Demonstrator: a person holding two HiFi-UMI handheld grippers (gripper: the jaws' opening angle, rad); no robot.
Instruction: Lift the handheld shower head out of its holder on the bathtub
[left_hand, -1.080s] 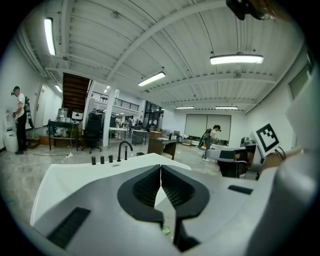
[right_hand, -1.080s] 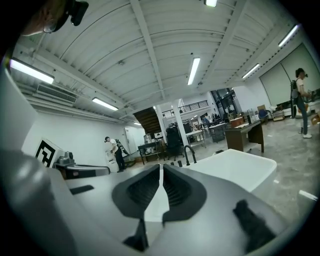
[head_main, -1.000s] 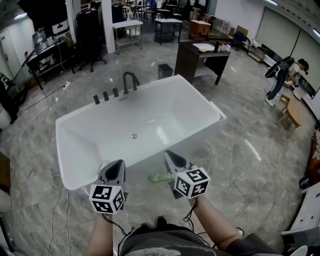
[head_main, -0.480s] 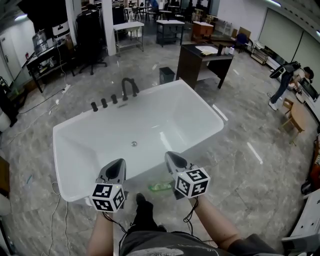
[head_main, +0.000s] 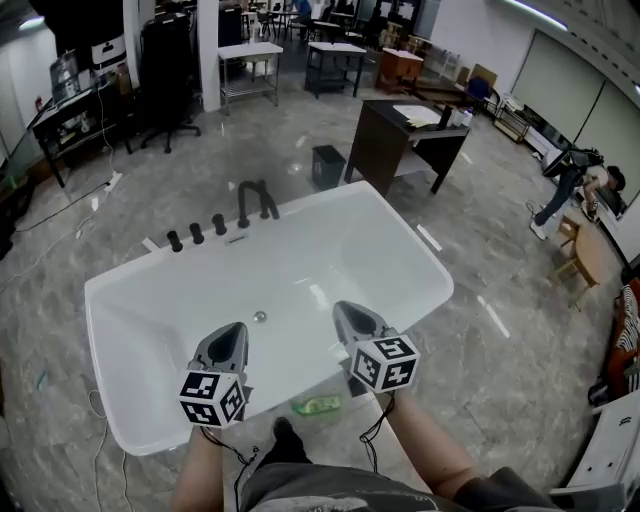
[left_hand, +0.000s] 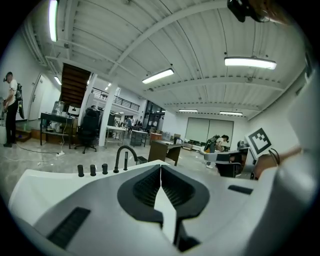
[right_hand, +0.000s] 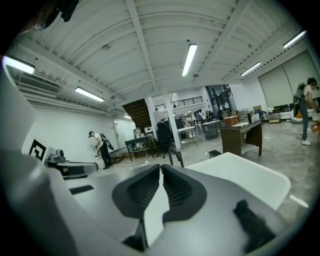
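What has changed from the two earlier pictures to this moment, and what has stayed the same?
The person walked closer to the bathtub; the left gripper and right gripper, earlier over the floor, now reach over its near rim. Nothing was grasped. Both grippers stayed shut and empty, side by side.

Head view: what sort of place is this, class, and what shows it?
Probably a big workshop or lab hall, not a bathroom: the white bathtub stands alone on open stone-look floor, with a dark desk and work tables behind.
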